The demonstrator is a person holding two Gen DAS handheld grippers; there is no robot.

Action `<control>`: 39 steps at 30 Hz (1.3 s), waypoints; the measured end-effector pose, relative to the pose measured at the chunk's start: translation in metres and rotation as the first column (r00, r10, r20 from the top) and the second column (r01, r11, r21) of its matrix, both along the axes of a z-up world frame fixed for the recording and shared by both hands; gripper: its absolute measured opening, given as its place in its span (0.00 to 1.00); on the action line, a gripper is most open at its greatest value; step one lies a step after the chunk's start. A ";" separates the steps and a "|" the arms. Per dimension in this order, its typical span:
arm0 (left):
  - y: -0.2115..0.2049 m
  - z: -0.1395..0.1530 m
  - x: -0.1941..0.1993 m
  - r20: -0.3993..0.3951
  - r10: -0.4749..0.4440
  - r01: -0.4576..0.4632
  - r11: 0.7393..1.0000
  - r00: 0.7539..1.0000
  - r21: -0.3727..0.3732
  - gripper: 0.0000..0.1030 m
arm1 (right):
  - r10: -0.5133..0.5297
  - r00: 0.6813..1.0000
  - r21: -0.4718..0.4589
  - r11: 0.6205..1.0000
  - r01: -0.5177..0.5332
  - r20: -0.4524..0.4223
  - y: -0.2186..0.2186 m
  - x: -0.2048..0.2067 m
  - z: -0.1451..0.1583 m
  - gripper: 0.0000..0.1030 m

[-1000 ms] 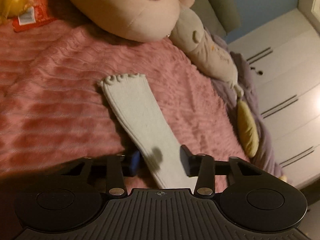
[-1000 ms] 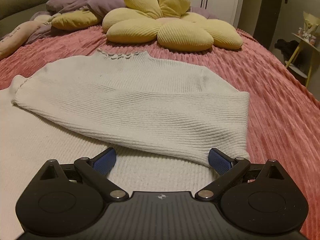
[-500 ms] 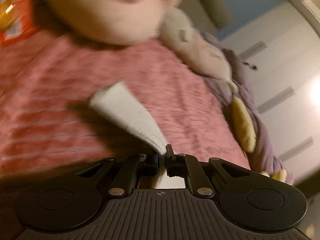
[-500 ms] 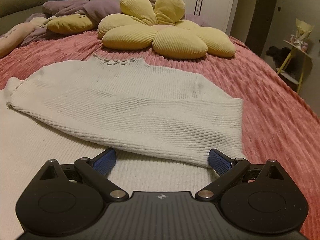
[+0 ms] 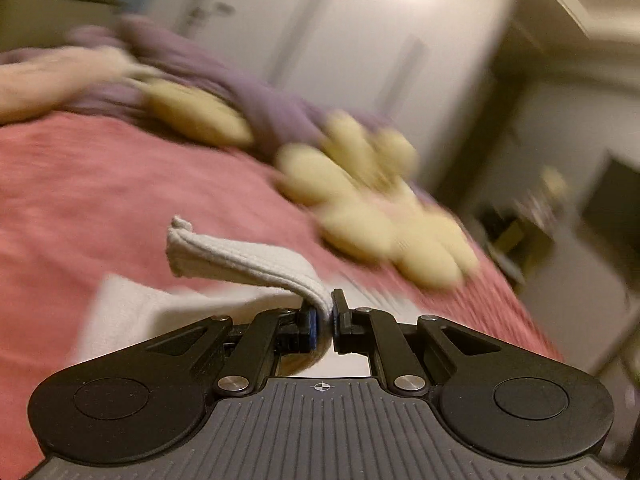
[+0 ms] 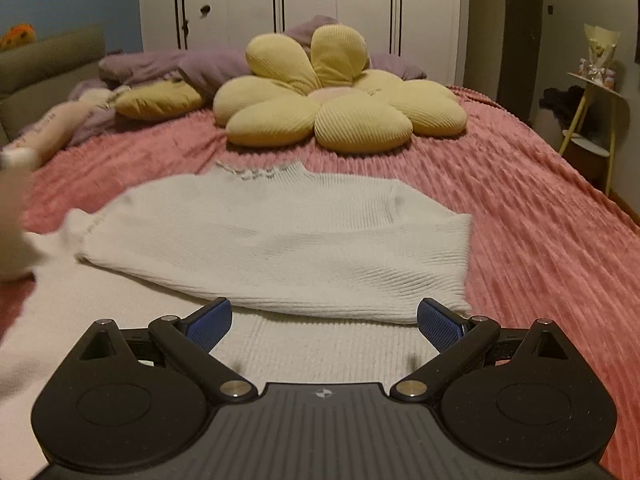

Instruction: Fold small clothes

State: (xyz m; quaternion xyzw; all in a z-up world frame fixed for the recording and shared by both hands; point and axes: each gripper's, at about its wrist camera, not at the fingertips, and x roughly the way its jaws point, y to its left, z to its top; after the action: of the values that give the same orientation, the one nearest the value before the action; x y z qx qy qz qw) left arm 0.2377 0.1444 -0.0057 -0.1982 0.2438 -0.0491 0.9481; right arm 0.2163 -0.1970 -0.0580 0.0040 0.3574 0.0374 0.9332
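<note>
On the bed (image 6: 540, 216), covered in pink, a white sweater (image 6: 280, 240) lies flat, one sleeve already folded across its body. The step in hand looks like the second sleeve fold: the left tool (image 5: 325, 316) is pinching the other sleeve (image 5: 240, 260), lifted clear. Next, that sleeve needs laying across the body. The right tool (image 6: 325, 322) hovers spread and empty above the hem.
</note>
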 end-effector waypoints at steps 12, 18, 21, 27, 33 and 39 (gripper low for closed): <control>-0.063 -0.049 -0.021 -0.188 -0.043 0.041 0.999 0.981 -0.015 0.73 | 0.022 1.000 0.076 0.997 -0.021 -0.017 -0.014 -0.012 0.010 0.96; -0.038 -0.051 -0.073 -0.213 0.092 -0.087 0.996 0.973 0.031 0.81 | 0.072 0.997 0.146 0.987 -0.065 -0.042 0.003 -0.010 0.009 0.96; -0.025 -0.058 -0.098 -0.236 0.151 -0.145 0.989 0.960 0.042 0.83 | 0.141 0.989 0.177 0.975 -0.133 -0.035 0.022 -0.009 0.015 0.96; -0.004 -0.066 -0.128 -0.271 0.182 -0.185 0.983 0.945 0.013 0.83 | 0.250 0.957 0.373 0.910 -0.181 -0.145 0.058 0.013 0.004 0.80; 0.005 -0.067 -0.130 -0.267 0.194 -0.200 0.980 0.944 0.004 0.83 | 0.228 0.934 0.564 0.825 -0.034 -0.276 0.074 0.036 -0.024 0.74; 0.007 -0.067 -0.130 -0.263 0.203 -0.209 0.978 0.943 0.003 0.84 | 0.225 0.952 0.374 0.918 -0.134 -0.210 0.107 0.035 -0.006 0.73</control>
State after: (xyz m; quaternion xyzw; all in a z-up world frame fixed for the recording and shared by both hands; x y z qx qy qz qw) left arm 0.1074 0.1514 -0.0731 -0.2389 0.3442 0.0738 0.9050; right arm 0.2509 -0.0896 -0.0642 0.1440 0.4574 0.1865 0.8575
